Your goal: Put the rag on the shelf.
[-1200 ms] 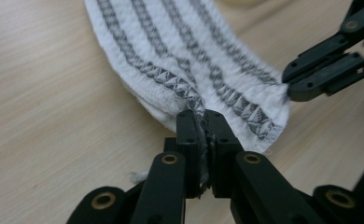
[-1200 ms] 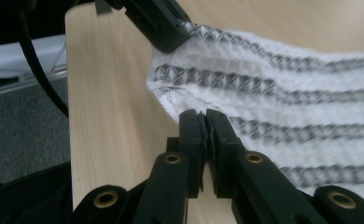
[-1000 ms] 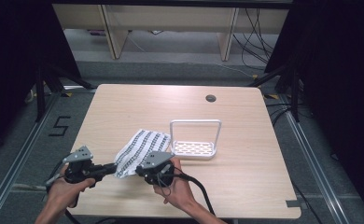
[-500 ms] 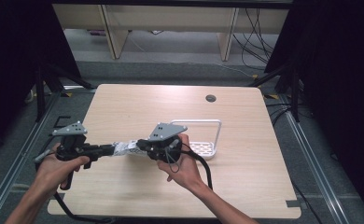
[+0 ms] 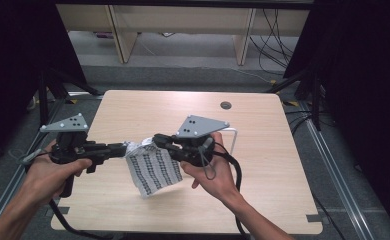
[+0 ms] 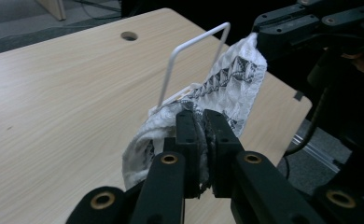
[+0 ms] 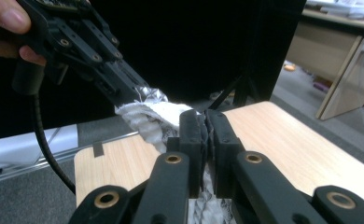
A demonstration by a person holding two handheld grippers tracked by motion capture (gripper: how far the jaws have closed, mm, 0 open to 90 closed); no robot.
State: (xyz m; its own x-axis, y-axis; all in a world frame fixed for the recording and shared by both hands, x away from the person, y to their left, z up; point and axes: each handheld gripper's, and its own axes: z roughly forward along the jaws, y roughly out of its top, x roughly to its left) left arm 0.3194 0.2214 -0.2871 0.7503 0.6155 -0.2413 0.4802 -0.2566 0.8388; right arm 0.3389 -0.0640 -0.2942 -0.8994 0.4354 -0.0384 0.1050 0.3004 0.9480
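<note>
Cloth (image 5: 152, 170): white with dark check pattern, held in the air above the front half of the table (image 5: 283, 165), hanging down between the two grippers.

Left gripper (image 5: 125, 148): jaws clamped tight on the cloth's upper left edge; fabric bunched between them in the left gripper view (image 6: 201, 135).

Right gripper (image 5: 155, 138): jaws pinched on the cloth's upper right edge, fabric squeezed between them in the right gripper view (image 7: 203, 135).

Wire rack (image 5: 232, 140): white, on the table behind the right gripper, mostly hidden; appears upright.

Cable hole (image 5: 226, 105): round, near the table's far edge.
</note>
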